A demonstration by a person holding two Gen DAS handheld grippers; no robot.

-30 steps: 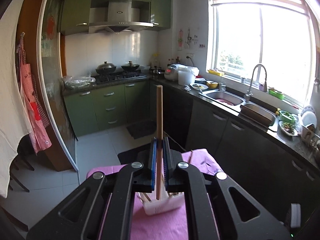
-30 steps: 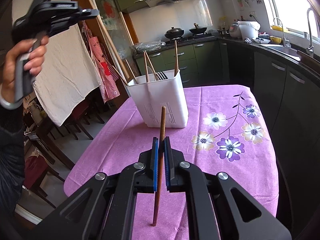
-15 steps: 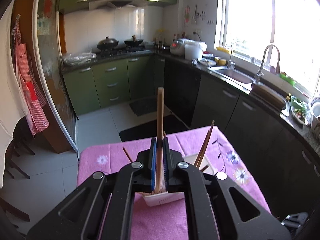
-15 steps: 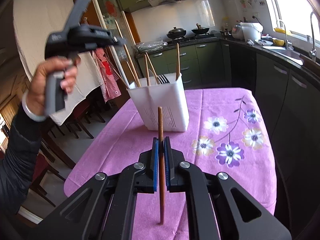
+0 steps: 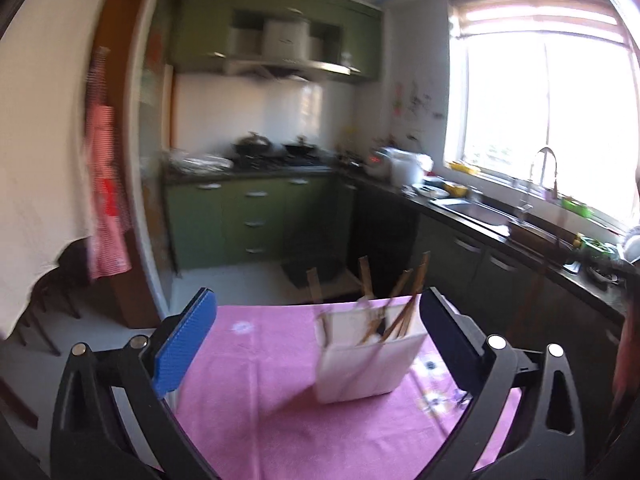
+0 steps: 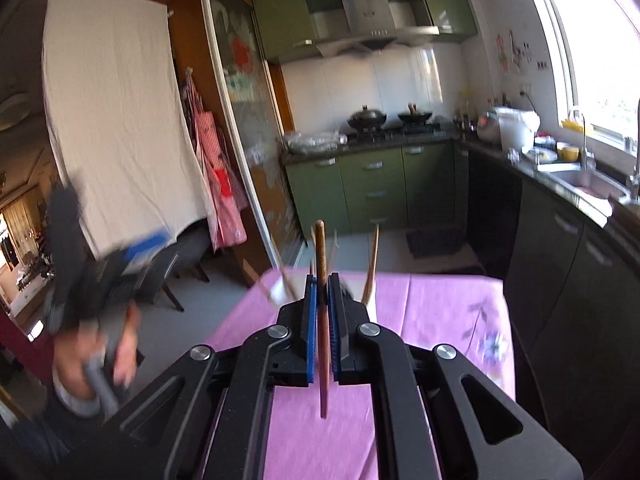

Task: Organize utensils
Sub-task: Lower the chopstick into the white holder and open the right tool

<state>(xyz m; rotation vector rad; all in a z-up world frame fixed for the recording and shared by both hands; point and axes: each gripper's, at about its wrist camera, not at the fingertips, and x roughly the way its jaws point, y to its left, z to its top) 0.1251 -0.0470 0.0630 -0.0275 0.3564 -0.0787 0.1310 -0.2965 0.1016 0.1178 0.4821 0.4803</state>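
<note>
A white utensil holder (image 5: 366,354) stands on the pink tablecloth (image 5: 256,392) with several wooden chopsticks (image 5: 404,300) sticking out of it. My left gripper (image 5: 316,344) is open and empty, drawn back from the holder. My right gripper (image 6: 323,332) is shut on a brown wooden chopstick (image 6: 321,264) held upright. The holder is mostly hidden behind the right gripper; only chopstick ends (image 6: 373,260) show beside it. The left gripper also shows blurred at the left of the right wrist view (image 6: 120,264).
The table (image 6: 440,320) carries a floral print at its right side. Beyond it lie green kitchen cabinets (image 5: 248,220), a dark counter with a sink (image 5: 476,210) on the right, and chairs (image 5: 60,280) and a red apron (image 5: 106,188) on the left.
My left gripper has opened and let its chopstick go into the holder, then pulled back. My right gripper has risen and moved close behind the holder with its chopstick.
</note>
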